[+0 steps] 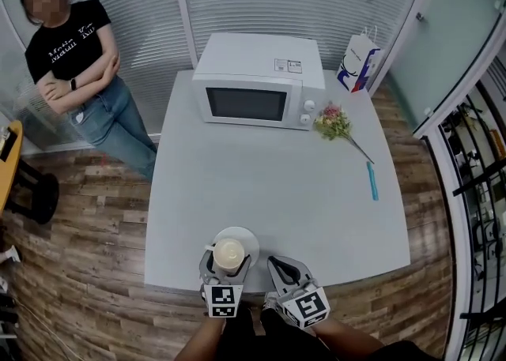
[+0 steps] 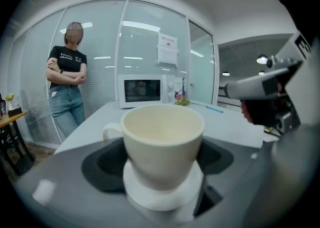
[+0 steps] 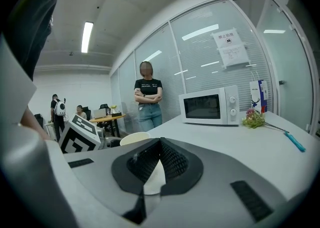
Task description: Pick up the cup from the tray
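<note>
A cream cup [image 1: 228, 254] stands on a small round white tray [image 1: 247, 236] at the near edge of the grey table [image 1: 277, 186]. My left gripper [image 1: 227, 267] has its jaws on either side of the cup and pressed to it. In the left gripper view the cup [image 2: 162, 139] fills the gap between the jaws, handle to the left, with the white tray [image 2: 162, 197] right under it. My right gripper [image 1: 283, 267] sits just right of the tray, shut and empty; its fingertips meet in the right gripper view [image 3: 159, 147], with the cup rim [image 3: 134, 137] to their left.
A white microwave [image 1: 257, 79] stands at the table's far side, a paper bag [image 1: 360, 63] to its right. Flowers [image 1: 334, 122] and a blue pen [image 1: 372, 181] lie on the right half. A person [image 1: 79, 75] stands at the far left, off the table.
</note>
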Demonstrator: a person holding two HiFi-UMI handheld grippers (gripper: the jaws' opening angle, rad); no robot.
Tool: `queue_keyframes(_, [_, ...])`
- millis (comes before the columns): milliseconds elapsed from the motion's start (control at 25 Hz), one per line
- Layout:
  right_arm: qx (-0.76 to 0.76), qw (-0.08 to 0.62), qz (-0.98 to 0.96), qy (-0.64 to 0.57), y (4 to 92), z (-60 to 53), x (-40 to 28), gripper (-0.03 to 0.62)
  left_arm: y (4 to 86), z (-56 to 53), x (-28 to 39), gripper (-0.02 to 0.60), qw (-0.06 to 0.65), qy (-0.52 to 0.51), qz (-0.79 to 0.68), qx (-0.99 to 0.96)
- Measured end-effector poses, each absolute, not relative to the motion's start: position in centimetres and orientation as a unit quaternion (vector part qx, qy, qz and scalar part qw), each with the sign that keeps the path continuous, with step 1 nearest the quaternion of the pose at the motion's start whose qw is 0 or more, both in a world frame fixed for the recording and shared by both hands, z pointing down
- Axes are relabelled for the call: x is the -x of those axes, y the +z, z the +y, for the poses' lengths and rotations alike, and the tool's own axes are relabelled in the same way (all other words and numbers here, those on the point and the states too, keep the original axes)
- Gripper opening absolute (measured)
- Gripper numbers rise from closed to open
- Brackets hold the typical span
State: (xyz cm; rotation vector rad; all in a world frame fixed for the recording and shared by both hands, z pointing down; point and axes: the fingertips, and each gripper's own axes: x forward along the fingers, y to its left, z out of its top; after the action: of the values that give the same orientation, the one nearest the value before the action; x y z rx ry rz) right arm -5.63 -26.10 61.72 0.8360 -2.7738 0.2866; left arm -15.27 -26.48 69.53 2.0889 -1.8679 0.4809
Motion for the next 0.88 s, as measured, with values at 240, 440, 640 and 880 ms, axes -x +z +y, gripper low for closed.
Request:
queue_keyframes(240, [-0.283, 0.1, -0.951, 0.079, 59.7, -27.2, 6.6, 0.003, 65.6, -26.1, 15.8, 0.421, 0.136, 0.153, -0.653, -0.729])
queue_keyframes(440, [-0.276, 0.086, -0.956, 0.057, 57.5, -28.0, 8.1, 0.003, 62.2, -25.7, 16.9, 0.422, 0.122, 0.141, -0.661, -0.727])
queue_keyframes(640, [-0.273, 0.074, -0.958, 0.036, 55.8, -28.5, 9.8, 0.003, 58.8, -25.3, 18.5, 0.422, 0.103, 0.121, -0.674, -0.722])
queue_keyframes(880, [-0.28, 0.061, -0.958, 0.016, 54.0, -29.6, 10.8, 0.003, 56.0, -25.4, 19.8, 0.422, 0.08, 0.103, -0.68, -0.721])
